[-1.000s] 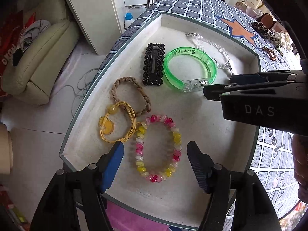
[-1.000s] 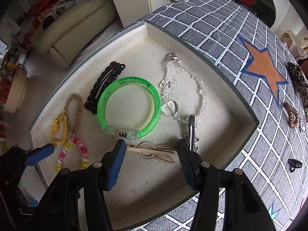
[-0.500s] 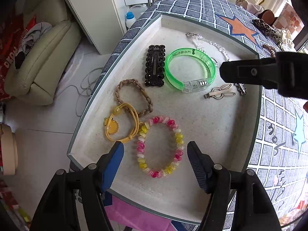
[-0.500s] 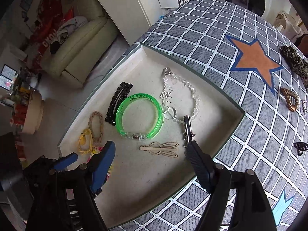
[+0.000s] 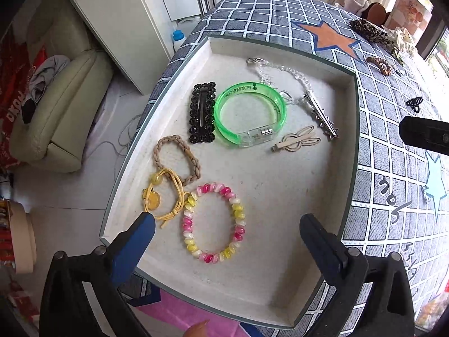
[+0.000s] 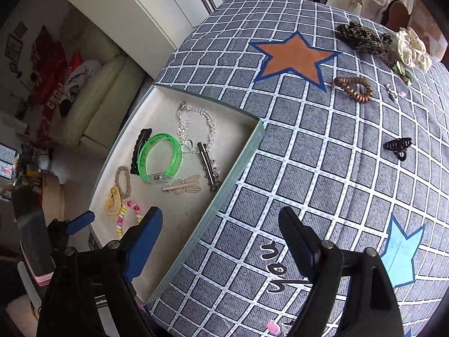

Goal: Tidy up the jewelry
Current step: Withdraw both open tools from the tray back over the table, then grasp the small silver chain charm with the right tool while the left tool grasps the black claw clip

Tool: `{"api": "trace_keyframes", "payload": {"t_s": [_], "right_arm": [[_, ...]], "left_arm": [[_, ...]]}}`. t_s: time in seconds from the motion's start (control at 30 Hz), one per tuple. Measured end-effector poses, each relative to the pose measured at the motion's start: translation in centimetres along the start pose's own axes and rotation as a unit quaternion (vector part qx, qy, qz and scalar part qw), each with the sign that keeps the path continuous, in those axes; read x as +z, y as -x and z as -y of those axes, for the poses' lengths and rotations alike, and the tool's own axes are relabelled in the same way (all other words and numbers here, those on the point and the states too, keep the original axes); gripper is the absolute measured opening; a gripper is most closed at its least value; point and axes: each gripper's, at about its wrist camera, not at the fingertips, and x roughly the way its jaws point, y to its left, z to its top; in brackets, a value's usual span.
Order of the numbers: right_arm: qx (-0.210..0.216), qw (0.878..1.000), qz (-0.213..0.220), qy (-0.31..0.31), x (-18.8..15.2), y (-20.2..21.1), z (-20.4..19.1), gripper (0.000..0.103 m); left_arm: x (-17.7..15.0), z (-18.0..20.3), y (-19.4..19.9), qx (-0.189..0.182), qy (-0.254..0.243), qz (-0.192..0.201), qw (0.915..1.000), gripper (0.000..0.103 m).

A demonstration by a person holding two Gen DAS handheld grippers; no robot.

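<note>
A shallow white tray on the checked tablecloth holds a green bangle, a black hair clip, a braided band, a yellow cord tie, a pink-and-yellow bead bracelet, a beige rabbit clip, a silver clip and a clear bead chain. My left gripper is open and empty above the bead bracelet. My right gripper is open and empty over the tray's right wall.
Loose on the cloth to the right lie a brown coil tie, a small black claw clip, a leopard scrunchie, a white scrunchie and a small clear charm. A sofa stands below left of the table.
My right gripper has drawn back out of the tray, up and to the right, leaving the rabbit clip lying in the tray. Both grippers have risen, and the left jaws stand wider.
</note>
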Motion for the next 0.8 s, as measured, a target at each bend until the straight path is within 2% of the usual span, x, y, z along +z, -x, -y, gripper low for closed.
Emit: {"api": "trace_keyframes", "payload": {"t_s": [0.03, 0.07, 0.1, 0.23, 0.4, 0.53, 0.8], "right_arm": [[-0.002, 1.000, 0.004, -0.010, -0.3, 0.5, 0.9, 0.089], [-0.003, 1.000, 0.008, -0.021, -0.6, 0.9, 1.7, 0.099], [-0.003, 0.999, 0.012, -0.032, -0.9, 1.3, 2.6, 0.103], [-0.022, 0.997, 0.027, -0.074, -2.5, 3.1, 6.3, 0.103], [-0.068, 0.992, 0.005, -0.102, -4.9, 4.1, 10.0, 0.103], [-0.080, 0.988, 0.000, -0.132, -7.2, 4.7, 12.4, 0.103], [-0.100, 0.984, -0.008, -0.148, -10.2, 4.6, 14.6, 0.103]], "left_arm": [[0.2, 0.4, 0.2, 0.000, -0.007, 0.002, 1.0000, 0.103], [0.4, 0.8, 0.4, -0.002, -0.013, 0.005, 0.9999, 0.103], [0.7, 1.2, 0.6, -0.004, -0.019, 0.008, 0.9998, 0.103], [1.8, 3.4, 1.9, -0.011, -0.041, 0.025, 0.9988, 0.103], [3.7, 6.9, 3.2, -0.033, -0.067, 0.042, 0.9963, 0.103], [5.3, 10.1, 3.9, -0.050, -0.088, 0.054, 0.9934, 0.103], [8.0, 16.3, 3.1, -0.087, -0.120, 0.041, 0.9880, 0.103]]}}
